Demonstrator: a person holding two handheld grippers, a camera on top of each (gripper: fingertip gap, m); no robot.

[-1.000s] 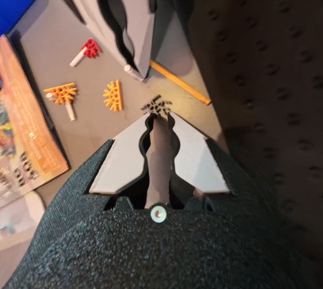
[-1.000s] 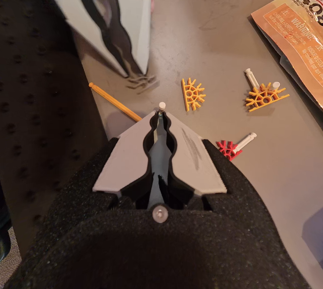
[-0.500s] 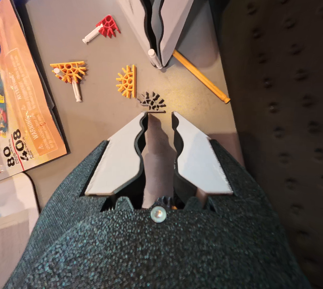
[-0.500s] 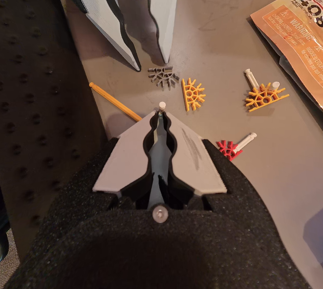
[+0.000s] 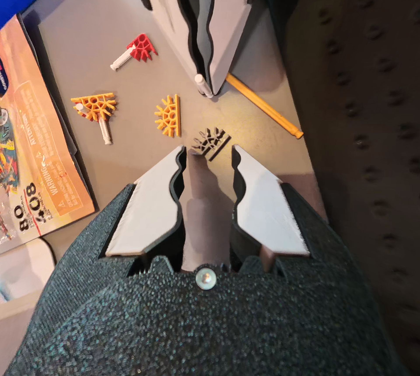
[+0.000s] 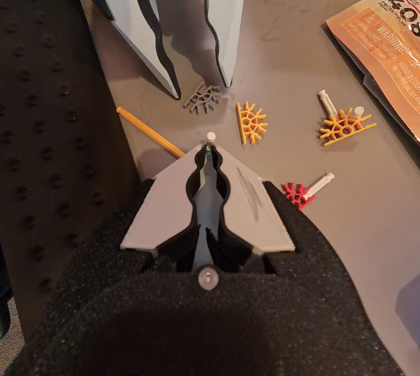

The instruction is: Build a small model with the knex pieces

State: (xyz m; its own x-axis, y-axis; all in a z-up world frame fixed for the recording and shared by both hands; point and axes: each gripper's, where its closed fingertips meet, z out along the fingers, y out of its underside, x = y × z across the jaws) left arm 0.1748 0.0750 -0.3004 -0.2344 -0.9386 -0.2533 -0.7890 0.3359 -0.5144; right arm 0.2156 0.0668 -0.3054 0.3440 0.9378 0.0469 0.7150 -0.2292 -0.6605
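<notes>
My left gripper is open and empty, low over the grey table. A small grey connector lies flat just in front of its tips. My right gripper is shut on a short white rod that sticks out past its tips. In the right wrist view the left gripper stands opposite with its tips on either side of the grey connector. In the left wrist view the right gripper points down with the white rod beside its tip.
On the table lie a yellow connector, a yellow connector with white rods, a red connector with a white rod and a long orange rod. An orange printed bag lies at one side. A dark dotted mat borders the table. The left gripper's tips are roughly 5 centimeters from the right gripper's.
The left gripper has let go of the grey connector, opened wider and drawn back a little. The connector now lies on the table. The right gripper has kept still with the white rod.
</notes>
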